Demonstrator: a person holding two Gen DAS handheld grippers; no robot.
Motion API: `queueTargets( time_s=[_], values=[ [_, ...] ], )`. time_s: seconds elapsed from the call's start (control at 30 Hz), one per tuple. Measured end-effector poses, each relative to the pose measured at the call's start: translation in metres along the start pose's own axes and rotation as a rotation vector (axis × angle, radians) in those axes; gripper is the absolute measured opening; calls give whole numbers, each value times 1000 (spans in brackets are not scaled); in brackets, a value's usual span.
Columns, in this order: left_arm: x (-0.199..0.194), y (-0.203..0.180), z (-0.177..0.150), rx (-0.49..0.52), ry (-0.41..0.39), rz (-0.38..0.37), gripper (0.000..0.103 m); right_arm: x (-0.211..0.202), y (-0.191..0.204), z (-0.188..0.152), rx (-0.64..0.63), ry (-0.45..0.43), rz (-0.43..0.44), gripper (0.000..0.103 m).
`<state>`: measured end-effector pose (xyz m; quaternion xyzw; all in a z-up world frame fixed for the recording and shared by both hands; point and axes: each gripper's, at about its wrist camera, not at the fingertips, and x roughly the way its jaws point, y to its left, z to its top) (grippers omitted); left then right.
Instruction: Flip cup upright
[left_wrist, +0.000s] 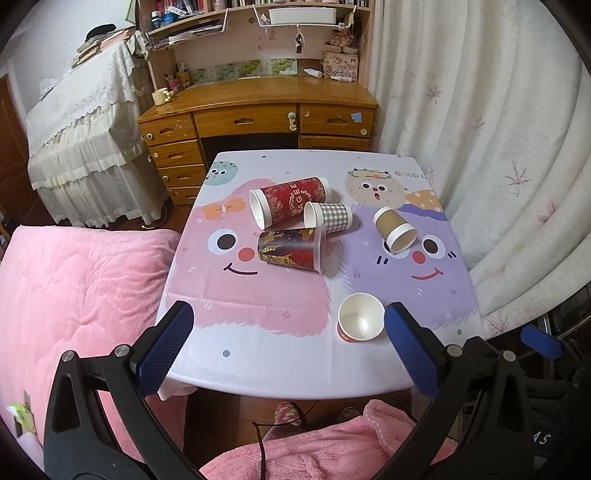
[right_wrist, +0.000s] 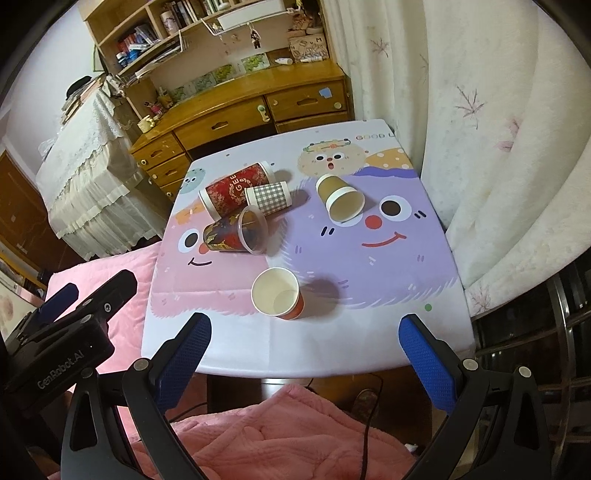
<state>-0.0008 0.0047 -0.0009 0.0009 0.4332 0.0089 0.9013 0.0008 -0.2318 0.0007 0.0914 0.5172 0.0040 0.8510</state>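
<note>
A: Left gripper (left_wrist: 288, 343) jaws spread wide, nothing held. Right gripper (right_wrist: 304, 349) same, hanging over the near table edge.

B: Cups?

A: Small red cup (right_wrist: 277, 298) stands upright near the front of the table (right_wrist: 369, 343). Four lie on their sides farther back: tall red cup (left_wrist: 290, 199), checked cup (left_wrist: 328, 218) touching it, dark patterned cup (left_wrist: 291, 249), brown cup (left_wrist: 395, 229) apart to the right.

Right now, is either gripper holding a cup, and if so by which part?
Nothing is held. The left gripper and right gripper are both open and empty, short of the upright paper cup.
</note>
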Motion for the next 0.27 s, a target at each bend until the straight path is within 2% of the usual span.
queueTargets(
  time_s=[0.13, 0.27],
  values=[
    [-3, 9, -5, 19, 14, -18, 102, 3, 4, -1, 21, 25, -10, 103],
    [-10, 22, -10, 42, 30, -43, 102, 1, 7, -17, 70, 73, -15, 103]
  ],
)
